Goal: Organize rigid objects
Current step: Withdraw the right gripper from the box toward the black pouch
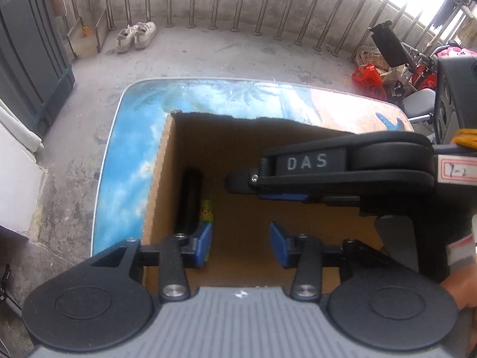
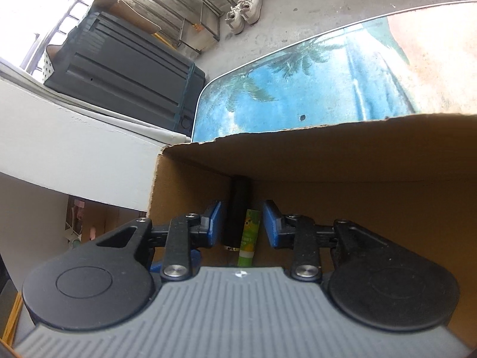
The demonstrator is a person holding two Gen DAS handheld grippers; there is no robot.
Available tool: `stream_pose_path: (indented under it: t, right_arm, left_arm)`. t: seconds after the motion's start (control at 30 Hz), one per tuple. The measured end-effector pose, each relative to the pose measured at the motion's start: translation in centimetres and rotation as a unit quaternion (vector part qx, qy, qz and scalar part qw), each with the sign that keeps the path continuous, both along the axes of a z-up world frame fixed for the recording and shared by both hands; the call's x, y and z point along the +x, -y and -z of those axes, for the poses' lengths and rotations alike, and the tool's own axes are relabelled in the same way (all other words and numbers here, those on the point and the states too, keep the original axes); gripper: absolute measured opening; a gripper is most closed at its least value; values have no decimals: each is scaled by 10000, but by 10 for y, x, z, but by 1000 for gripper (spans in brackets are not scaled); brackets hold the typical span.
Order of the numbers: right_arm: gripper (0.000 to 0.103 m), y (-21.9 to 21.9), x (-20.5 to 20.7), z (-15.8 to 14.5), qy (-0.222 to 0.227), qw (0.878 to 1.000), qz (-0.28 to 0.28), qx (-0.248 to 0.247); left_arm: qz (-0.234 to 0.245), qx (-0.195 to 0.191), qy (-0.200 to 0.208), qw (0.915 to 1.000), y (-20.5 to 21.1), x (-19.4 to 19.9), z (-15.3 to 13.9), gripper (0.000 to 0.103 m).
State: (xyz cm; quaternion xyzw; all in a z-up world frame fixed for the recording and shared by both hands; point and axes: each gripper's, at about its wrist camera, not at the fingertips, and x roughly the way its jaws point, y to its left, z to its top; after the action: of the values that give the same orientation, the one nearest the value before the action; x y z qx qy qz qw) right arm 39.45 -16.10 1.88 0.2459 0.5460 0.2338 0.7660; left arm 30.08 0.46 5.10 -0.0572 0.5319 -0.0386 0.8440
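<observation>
Though torn-edged, corrugated cardboard box point(image 2: 328, 161)

Box point(image 2: 342, 155) on table point(image 2: 298, 98); 2 tubes point(image 2: 238, 208) side by side in its left end.

Black cylinder point(image 2: 239, 208): we see it lying flat in the open brown cardboard box point(image 2: 357, 161), along the left wall.
Green printed tube point(image 2: 250, 235): lying touching its right side.

Grey concrete floor point(image 1: 208, 56), metal railing point(image 1: 190, 0) at twelve o'clock, white sneakers point(image 1: 135, 36) at eleven, dark cabinet point(image 1: 26, 50) at ten, daylight at one.
</observation>
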Motion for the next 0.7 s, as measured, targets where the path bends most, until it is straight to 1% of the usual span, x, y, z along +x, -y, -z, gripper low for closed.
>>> stream_pose_path:
  t: [0.03,0.07,0.1,0.13,0.2,0.27,0.3,0.33,0.37,0.4,0.43,0.47,0.5,0.53,0.6,0.63,0.7]
  right_arm:
    - [38,6,-8,-10,95,10000,-7,10]
    - [46,11,-14,-19,168,9998,-36,32]
    - [48,18,-21,-29,220,9997,-65,116]
    - [51,26,-30,-40,320,9990,-81,296]
    - [55,46,-53,-65,579,9968,-54,552]
    - [62,65,-83,-92,918,9936,2,664]
    - [70,75,-100,-106,1131,9910,18,713]
    - [82,84,-119,-120,1354,9880,29,738]
    - [91,93,-141,-134,1605,9842,34,747]
    - [94,101,-164,-146,1867,9798,21,720]
    - [102,107,-187,-156,2111,9754,11,629]
    - [102,113,-211,-166,2332,9713,-6,471]
    - [102,117,-233,-170,2523,9672,-28,282]
    - [102,121,-253,-173,2663,9639,-14,40]
    - [102,124,-289,-168,2843,9572,79,-540]
    - [102,124,-302,-161,2883,9534,157,-875]
    - [102,122,-326,-142,2954,9415,376,-1580]
  left_arm:
    - [24,-12,115,9999,0,-5,-6,55]
    - [56,-54,205,9998,0,-10,-13,61]
    - [83,-134,280,9995,-1,-16,-20,67]
    - [131,-235,362,9990,-2,-24,-27,70]
    - [303,-347,556,9974,-3,-42,-43,81]
    - [510,-333,835,9946,-3,-65,-60,86]
    - [583,-311,974,9930,-5,-77,-68,89]
    - [650,-323,1118,9911,-7,-90,-75,90]
    - [715,-369,1248,9889,-9,-105,-82,92]
    - [776,-437,1365,9866,-11,-119,-88,96]
    - [838,-507,1460,9844,-14,-133,-92,98]
    - [870,-580,1530,9827,-16,-147,-94,102]
    - [882,-670,1528,9820,-18,-161,-94,102]
    - [910,-760,1443,9824,-20,-172,-92,102]
    - [1048,-970,1146,9831,-22,-188,-80,102]
    - [1107,-1099,1011,9826,-24,-196,-71,102]
    - [1099,-1252,869,9822,-25,-208,-49,102]
